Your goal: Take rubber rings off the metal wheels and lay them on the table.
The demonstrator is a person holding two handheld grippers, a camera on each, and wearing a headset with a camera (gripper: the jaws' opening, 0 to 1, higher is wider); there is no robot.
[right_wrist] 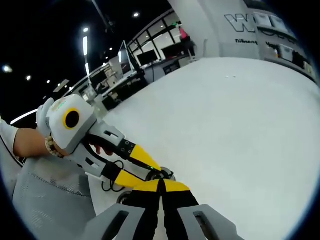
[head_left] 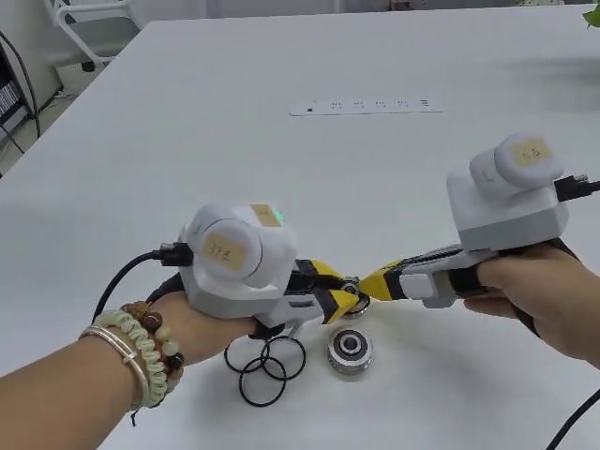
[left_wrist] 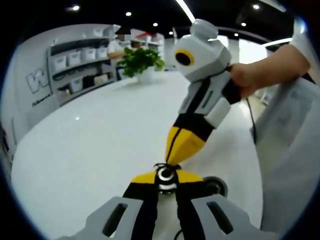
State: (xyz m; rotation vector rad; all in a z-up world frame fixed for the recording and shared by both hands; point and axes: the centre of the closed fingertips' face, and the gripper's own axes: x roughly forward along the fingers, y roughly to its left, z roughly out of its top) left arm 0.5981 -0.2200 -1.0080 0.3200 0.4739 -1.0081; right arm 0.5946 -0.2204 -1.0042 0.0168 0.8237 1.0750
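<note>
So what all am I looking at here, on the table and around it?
Table: one, white, under everything.
Loose wheel: one, metal, lying on the table.
Held wheel: one, metal, gripped above the table.
Rings: three, black, overlapping on the table beside the loose wheel.
Power strip: one, white, far across the table.
Chair: one, white, past the table's far corner.
Plant: one, green, white pot, table's far edge.
Shelves: one unit, white, holding bins, by the wall.
Bracelets: several, pale and brown beads, left wrist.
Left gripper: one, white with yellow-black fingers, shut on the held wheel.
Right gripper: one, same colours, fingers shut at that wheel's rim.
</note>
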